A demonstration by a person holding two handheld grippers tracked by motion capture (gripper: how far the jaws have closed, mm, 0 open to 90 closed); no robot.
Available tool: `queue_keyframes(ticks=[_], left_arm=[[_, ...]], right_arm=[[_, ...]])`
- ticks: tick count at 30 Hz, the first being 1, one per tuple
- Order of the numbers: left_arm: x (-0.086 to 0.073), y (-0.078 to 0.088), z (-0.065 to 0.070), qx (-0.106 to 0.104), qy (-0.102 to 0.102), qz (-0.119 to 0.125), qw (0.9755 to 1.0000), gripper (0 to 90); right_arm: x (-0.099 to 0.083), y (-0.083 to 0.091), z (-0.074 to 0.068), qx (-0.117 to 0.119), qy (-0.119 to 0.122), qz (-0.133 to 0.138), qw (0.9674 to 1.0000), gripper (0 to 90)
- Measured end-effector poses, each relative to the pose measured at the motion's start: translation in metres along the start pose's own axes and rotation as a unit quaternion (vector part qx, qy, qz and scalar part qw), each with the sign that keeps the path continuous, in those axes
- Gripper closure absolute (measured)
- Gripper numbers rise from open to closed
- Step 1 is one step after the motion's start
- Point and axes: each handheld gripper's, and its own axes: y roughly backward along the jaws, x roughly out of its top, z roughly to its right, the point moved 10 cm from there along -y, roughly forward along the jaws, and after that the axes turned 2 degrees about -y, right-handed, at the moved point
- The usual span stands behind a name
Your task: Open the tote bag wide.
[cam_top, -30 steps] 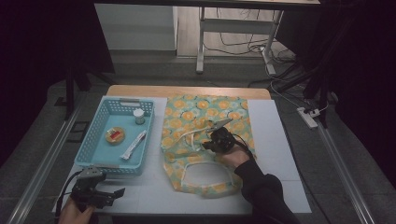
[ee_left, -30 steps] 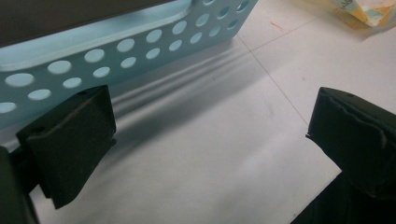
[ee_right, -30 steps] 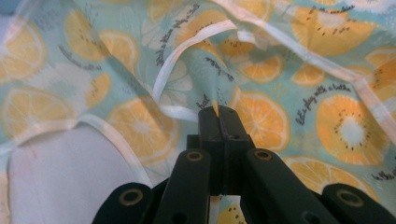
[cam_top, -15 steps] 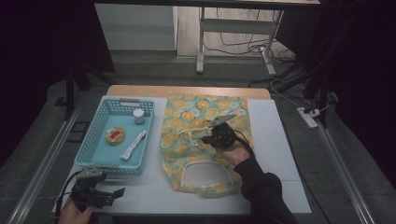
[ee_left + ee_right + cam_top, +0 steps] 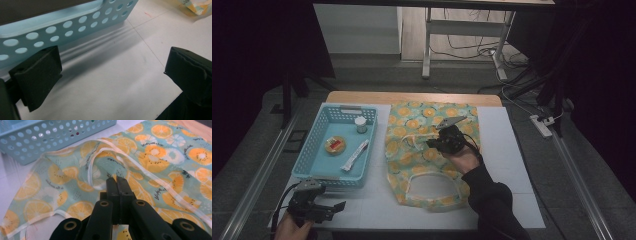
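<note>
A cloth bag (image 5: 407,160) printed with orange slices lies flat on the white mat, its white-edged handles toward me. My right gripper (image 5: 430,143) is over the bag's middle and points left. Its jaws are shut on a pinch of the bag's fabric (image 5: 117,180), which tents up to the tips beside a white handle strap (image 5: 91,170). My left gripper (image 5: 337,206) rests at the table's front left, just in front of the blue basket (image 5: 334,107). Its jaws stand wide open over the bare mat (image 5: 112,72).
The blue basket (image 5: 75,27) holds a small white jar (image 5: 360,124), a round yellow and red item (image 5: 335,144) and a white tube (image 5: 355,155). The wooden table edge (image 5: 412,96) runs along the back. Metal rails flank the table on both sides.
My right gripper has risen a little with the pinched fabric, which pulls the cloth up into a fold. The left gripper has stayed where it was.
</note>
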Motion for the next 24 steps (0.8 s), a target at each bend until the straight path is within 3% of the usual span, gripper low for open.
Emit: queue_keyframes(ticks=[18,24], left_arm=[[0.000,0.000,-0.001,-0.002,0.003,-0.001,1.0000,1.3],[0.000,0.001,-0.001,-0.002,0.005,0.002,1.0000,1.2]], right_arm=[[0.021,0.017,0.005,0.002,-0.014,0.031,0.9994,90.0],[0.023,0.018,0.006,0.001,-0.019,0.029,0.9994,90.0]])
